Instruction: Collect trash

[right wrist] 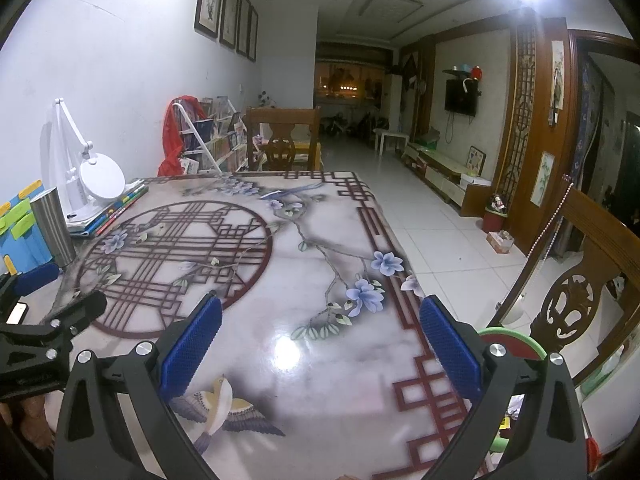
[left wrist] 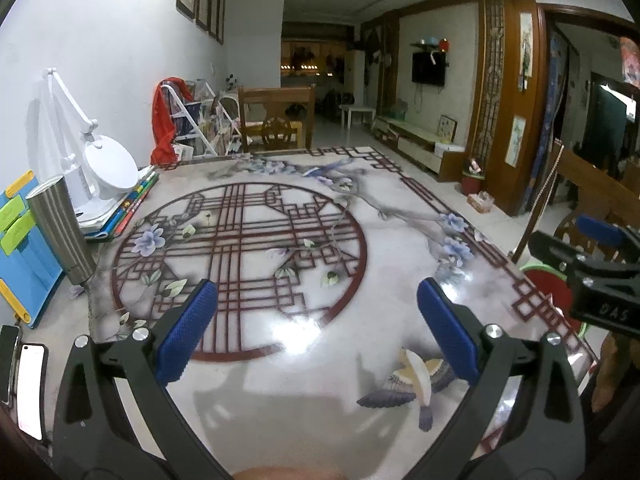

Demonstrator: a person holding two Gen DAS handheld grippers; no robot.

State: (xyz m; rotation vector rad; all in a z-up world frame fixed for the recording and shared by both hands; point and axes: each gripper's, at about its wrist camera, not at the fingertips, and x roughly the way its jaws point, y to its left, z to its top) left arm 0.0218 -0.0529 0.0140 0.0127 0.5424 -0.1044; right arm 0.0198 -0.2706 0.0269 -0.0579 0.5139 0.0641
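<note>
My left gripper [left wrist: 318, 320] is open and empty, held low over the near part of a glossy table [left wrist: 256, 352] printed with a red lattice circle, flowers and birds. My right gripper [right wrist: 320, 336] is open and empty over the table's right front part [right wrist: 304, 344]. Each gripper shows at the edge of the other's view: the right one [left wrist: 592, 272] at the right, the left one [right wrist: 44, 312] at the left. No loose trash shows on the tabletop. A red bin with a green rim [right wrist: 516, 342] stands beside the table's right edge, also in the left wrist view [left wrist: 554, 292].
Along the table's left side stand a steel tumbler [left wrist: 60, 232], a white desk lamp [left wrist: 96, 160] on books, a blue folder [left wrist: 24, 248] and a phone [left wrist: 30, 388]. Wooden chairs stand at the far end [right wrist: 284, 140] and at the right [right wrist: 580, 288]. A small red bin [right wrist: 494, 218] stands on the floor.
</note>
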